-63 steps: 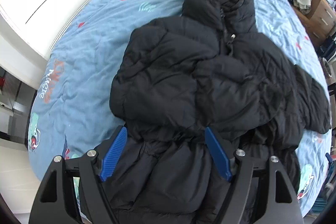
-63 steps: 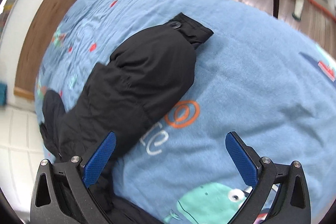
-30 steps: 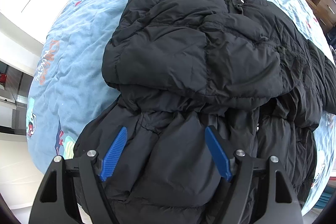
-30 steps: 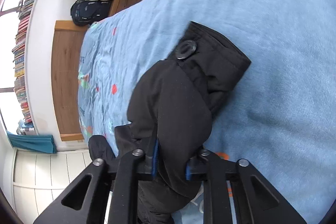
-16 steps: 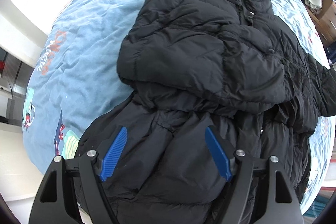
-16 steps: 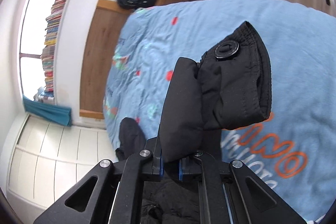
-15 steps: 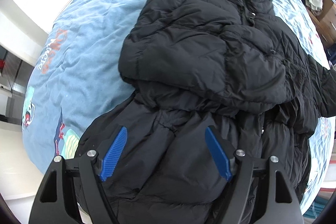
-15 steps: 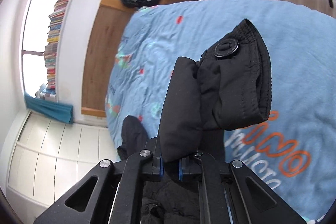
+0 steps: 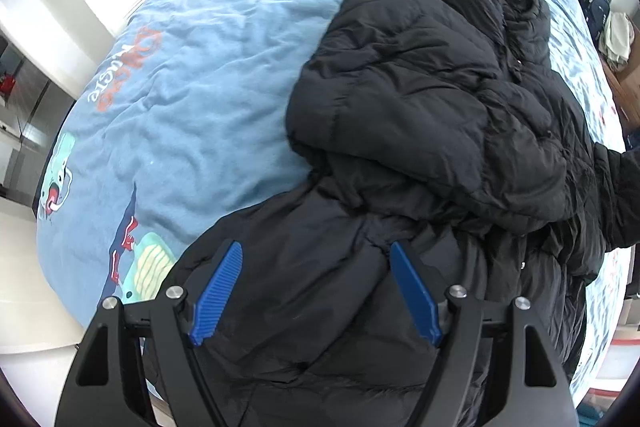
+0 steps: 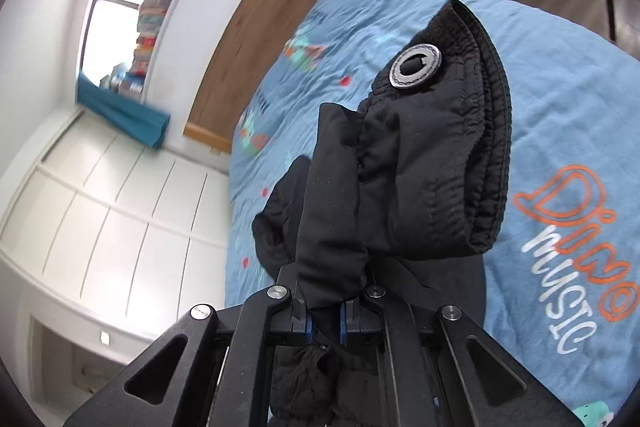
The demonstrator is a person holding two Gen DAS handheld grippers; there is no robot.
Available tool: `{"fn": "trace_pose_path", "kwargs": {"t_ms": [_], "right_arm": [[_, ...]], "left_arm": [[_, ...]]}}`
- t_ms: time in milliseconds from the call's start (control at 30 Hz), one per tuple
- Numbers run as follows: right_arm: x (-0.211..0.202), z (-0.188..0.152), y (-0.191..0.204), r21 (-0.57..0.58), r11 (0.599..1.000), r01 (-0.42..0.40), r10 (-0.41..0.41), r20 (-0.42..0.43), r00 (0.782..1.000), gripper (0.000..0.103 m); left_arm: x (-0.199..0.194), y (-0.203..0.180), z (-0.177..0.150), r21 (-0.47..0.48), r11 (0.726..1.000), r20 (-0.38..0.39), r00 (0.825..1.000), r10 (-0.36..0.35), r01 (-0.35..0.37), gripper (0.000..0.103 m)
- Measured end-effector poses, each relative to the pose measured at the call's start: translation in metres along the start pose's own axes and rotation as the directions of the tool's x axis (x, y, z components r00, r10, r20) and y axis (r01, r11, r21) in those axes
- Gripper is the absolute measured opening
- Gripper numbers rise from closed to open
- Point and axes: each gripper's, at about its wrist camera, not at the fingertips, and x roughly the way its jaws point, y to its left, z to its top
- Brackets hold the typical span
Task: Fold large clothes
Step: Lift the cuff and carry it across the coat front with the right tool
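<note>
Below the left gripper (image 9: 316,259), in the left wrist view, a black puffer jacket (image 9: 420,147) lies spread on a blue printed bedspread (image 9: 192,75). Its jaws stand wide apart with nothing clamped; the blue pads (image 9: 216,291) hover over the jacket's lower hem. Ahead of the gripper, one sleeve is folded across the chest, and the collar lies farthest away. Off to the far right a second sleeve (image 9: 620,199) rises off the bed.

Between the fingers of the right gripper (image 10: 324,319), in the right wrist view, the jaws are clamped tight on a sleeve (image 10: 400,187) of the jacket. Its cuff, bearing a round metal snap (image 10: 416,67), stands up just ahead of the gripper, raised above the bedspread. Beyond it are a wooden headboard (image 10: 260,27) and white cupboards (image 10: 100,207).
</note>
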Motion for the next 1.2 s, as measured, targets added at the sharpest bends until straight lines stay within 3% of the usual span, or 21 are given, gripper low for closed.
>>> {"fn": "trace_pose_path", "kwargs": {"t_ms": [367, 567, 833, 1200], "right_arm": [[0.042, -0.063, 0.068, -0.175, 0.984, -0.028, 0.002, -0.142, 0.990, 0.009], [0.070, -0.108, 0.094, -0.264, 0.964, -0.030, -0.032, -0.228, 0.973, 0.009], [0.099, -0.167, 0.094, -0.358, 0.934, -0.011, -0.119, -0.338, 0.934, 0.009], [0.130, -0.211, 0.061, -0.373, 0.925, 0.068, -0.232, -0.416, 0.879, 0.014]], "left_arm": [[0.003, 0.035, -0.011, -0.040, 0.999, 0.009, 1.000, -0.013, 0.013, 0.076], [0.003, 0.049, -0.018, -0.051, 0.998, 0.011, 1.000, -0.021, 0.022, 0.076], [0.004, 0.077, -0.029, -0.081, 0.997, 0.010, 1.000, -0.013, 0.013, 0.076], [0.007, 0.091, -0.038, -0.078, 0.997, -0.004, 1.000, -0.003, 0.002, 0.076]]}}
